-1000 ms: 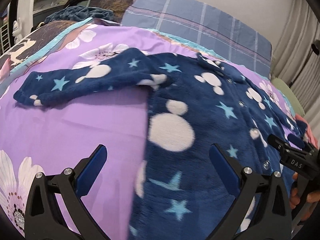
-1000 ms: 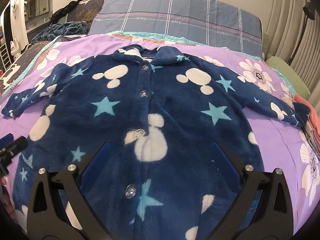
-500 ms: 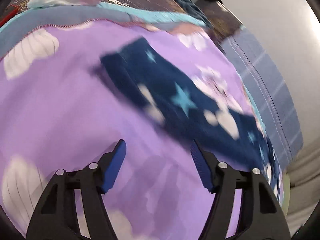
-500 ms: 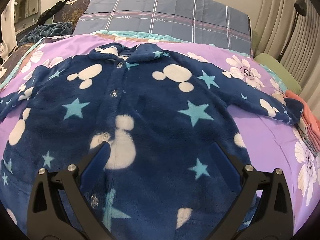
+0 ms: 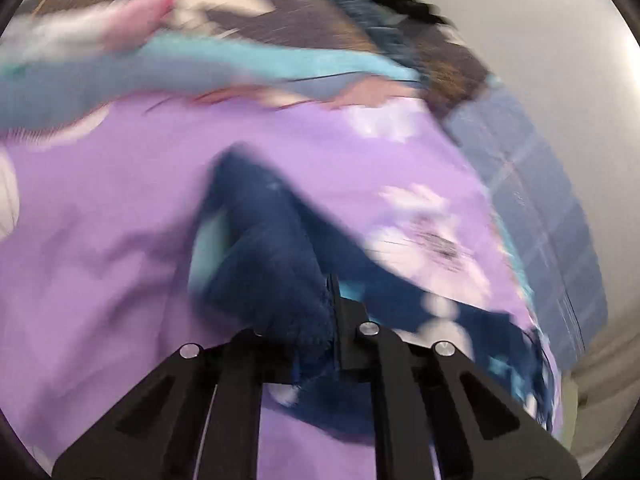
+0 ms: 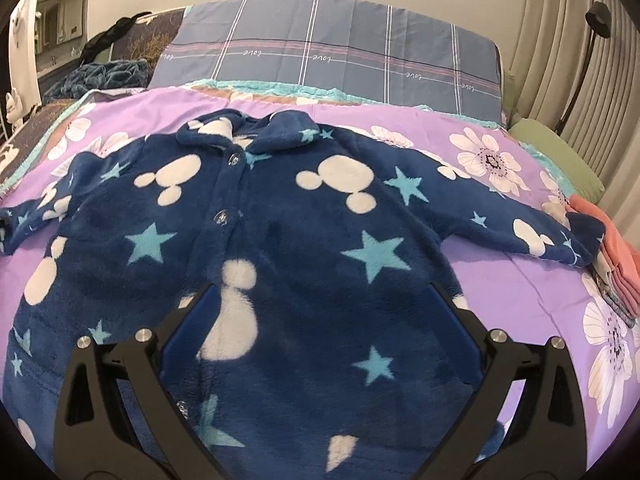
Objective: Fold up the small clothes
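Left wrist view, blurred by motion: the left gripper (image 5: pixel 326 320) is clenched on the sleeve (image 5: pixel 276 264) of the fleece pajama top, with navy fabric bunched between its black fingers (image 5: pixel 348 320) near the bottom of the frame. Beyond the pinch the sleeve runs up and away over the purple floral bedsheet (image 5: pixel 100 240), ending in a dark cuff edge near the frame's middle. To the right, more navy fabric with pale spots trails toward the garment's body. Farther off lie a teal border strip (image 5: pixel 280 60), a brown patterned cover and the plaid pillow (image 5: pixel 540 200) at the right; details there are too smeared to tell.

Right wrist view, sharp: the right gripper (image 6: pixel 320 332) hangs released, its blue-padded fingers (image 6: pixel 192 328) spread wide above the lower front of the pajama top (image 6: pixel 300 240), not gripping it. The top lies face up and buttoned on the bedsheet, navy with white mouse-head shapes and light blue stars. Its collar (image 6: pixel 256 132) points toward the head of the bed. One sleeve stretches out to the frame's right, its cuff just beside a stack of folded coral-pink clothes (image 6: pixel 616 264). The other sleeve reaches the frame's left edge. Behind the collar sits the blue-grey plaid pillow, with a rumpled dark teal blanket (image 6: pixel 104 76) to its left and a green cushion (image 6: pixel 560 152) and pleated curtains (image 6: pixel 560 40) to its right.
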Demonstrator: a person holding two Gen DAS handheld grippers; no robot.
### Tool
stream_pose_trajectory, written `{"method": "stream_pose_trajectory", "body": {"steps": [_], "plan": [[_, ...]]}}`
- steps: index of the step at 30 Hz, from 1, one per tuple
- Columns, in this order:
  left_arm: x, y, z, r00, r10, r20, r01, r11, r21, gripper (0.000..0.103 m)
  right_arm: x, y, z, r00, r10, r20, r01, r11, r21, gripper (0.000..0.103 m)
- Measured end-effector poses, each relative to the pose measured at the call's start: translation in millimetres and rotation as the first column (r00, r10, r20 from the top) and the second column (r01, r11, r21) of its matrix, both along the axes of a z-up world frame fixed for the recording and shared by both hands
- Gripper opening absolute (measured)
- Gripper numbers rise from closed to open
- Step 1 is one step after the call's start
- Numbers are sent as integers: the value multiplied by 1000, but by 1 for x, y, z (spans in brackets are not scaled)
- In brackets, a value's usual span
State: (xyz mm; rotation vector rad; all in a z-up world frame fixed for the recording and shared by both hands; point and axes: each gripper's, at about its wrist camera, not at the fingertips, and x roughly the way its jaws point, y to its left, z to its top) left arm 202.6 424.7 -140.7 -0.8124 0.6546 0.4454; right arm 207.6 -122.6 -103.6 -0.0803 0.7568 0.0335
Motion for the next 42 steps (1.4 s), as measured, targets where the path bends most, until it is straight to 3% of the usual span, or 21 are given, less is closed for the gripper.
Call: {"method": "stream_pose_trajectory", "body": {"steps": [4, 6, 9, 11, 15, 21, 23, 26, 27, 29, 32, 34, 35, 38, 39, 41, 42], "plan": [[10, -76, 71, 973, -213, 92, 201, 971, 126, 10, -2, -13, -1, 1000, -5, 2, 5, 1000, 23, 101], [18, -123, 106, 938, -325, 121, 298, 934, 195, 10, -4, -17, -1, 1000, -2, -4, 2, 999, 39, 101], [31, -193, 143, 868, -475, 144, 424, 860, 284, 10, -10, -28, 2, 1000, -5, 1, 5, 998, 70, 101], [40, -245, 154, 806, -575, 141, 511, 796, 325, 10, -15, -37, 5, 1000, -15, 7, 14, 997, 79, 101], [63, -336, 138, 689, -718, 94, 661, 677, 324, 10, -22, -53, 6, 1000, -13, 6, 13, 997, 79, 101], [80, -418, 71, 562, -827, -17, 808, 544, 228, 12, -16, -90, -1, 997, -68, -18, 70, 992, 108, 101], [81, -433, 50, 520, -852, -59, 843, 501, 195, 26, -14, -99, -4, 996, -88, -24, 90, 989, 121, 101], [73, -438, 39, 489, -868, -90, 861, 464, 206, 44, -10, -104, -8, 996, -84, -14, 85, 992, 95, 101], [69, -438, 40, 485, -870, -90, 863, 459, 213, 47, -8, -103, -9, 998, -66, -11, 67, 995, 78, 101], [58, -427, 47, 485, -869, -92, 857, 453, 246, 65, -3, -99, -9, 999, -31, -10, 32, 998, 62, 100], [38, -407, 57, 504, -857, -108, 832, 448, 327, 73, 4, -88, -4, 1000, 30, -2, -30, 998, 63, 86], [27, -389, 62, 547, -824, -151, 797, 457, 395, 80, 6, -74, 4, 993, 114, 17, -115, 991, 63, 73], [21, -378, 62, 590, -783, -196, 763, 462, 453, 81, 7, -68, 6, 989, 145, 24, -146, 987, 62, 71], [13, -343, 56, 676, -680, -284, 700, 474, 534, 82, 9, -38, 17, 958, 281, 54, -284, 957, 67, 67], [13, -330, 53, 696, -654, -297, 689, 490, 534, 82, 10, -26, 19, 946, 320, 57, -324, 944, 67, 67], [19, -297, 47, 753, -573, -324, 648, 560, 517, 82, 17, 5, 17, 911, 411, 33, -412, 909, 58, 69], [21, -288, 45, 767, -553, -325, 635, 584, 506, 82, 21, 16, 14, 903, 429, 17, -430, 902, 48, 71]]}}
